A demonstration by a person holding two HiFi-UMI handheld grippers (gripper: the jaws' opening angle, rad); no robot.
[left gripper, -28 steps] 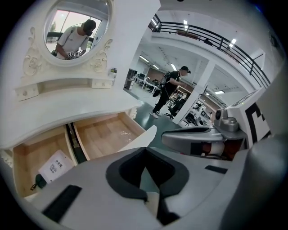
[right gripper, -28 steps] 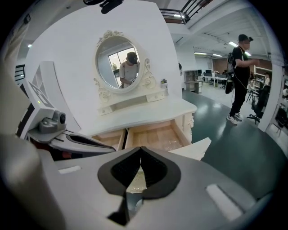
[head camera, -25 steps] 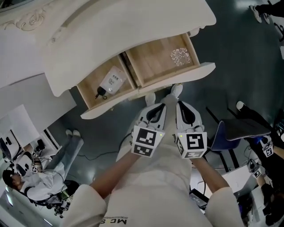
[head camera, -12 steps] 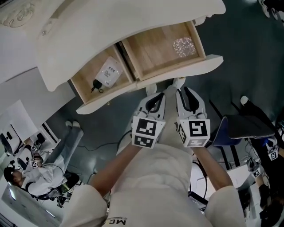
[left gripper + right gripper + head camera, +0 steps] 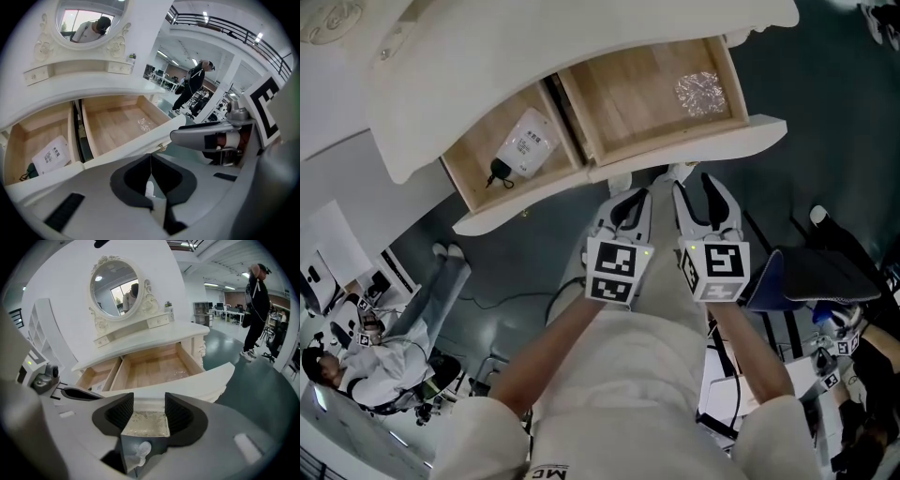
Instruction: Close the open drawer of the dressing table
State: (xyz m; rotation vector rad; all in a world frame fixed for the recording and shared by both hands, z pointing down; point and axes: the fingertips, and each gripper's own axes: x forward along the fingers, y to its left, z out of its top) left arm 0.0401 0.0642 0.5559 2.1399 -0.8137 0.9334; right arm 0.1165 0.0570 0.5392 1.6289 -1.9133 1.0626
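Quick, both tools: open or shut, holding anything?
Left tool: shut, empty.
Right tool: open, jaws have just been opening, nothing gripped between them.

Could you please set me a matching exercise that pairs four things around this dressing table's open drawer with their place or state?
Things:
1. left gripper
2. right gripper
3. white adapter
4. crumpled clear wrap

Place or state:
a. right drawer compartment
b. jaws together
c. left drawer compartment
d. jaws apart

Pairs: 1-b; 2-d; 3-c; 4-a.

The right gripper's jaws have just been opening and press on nothing.
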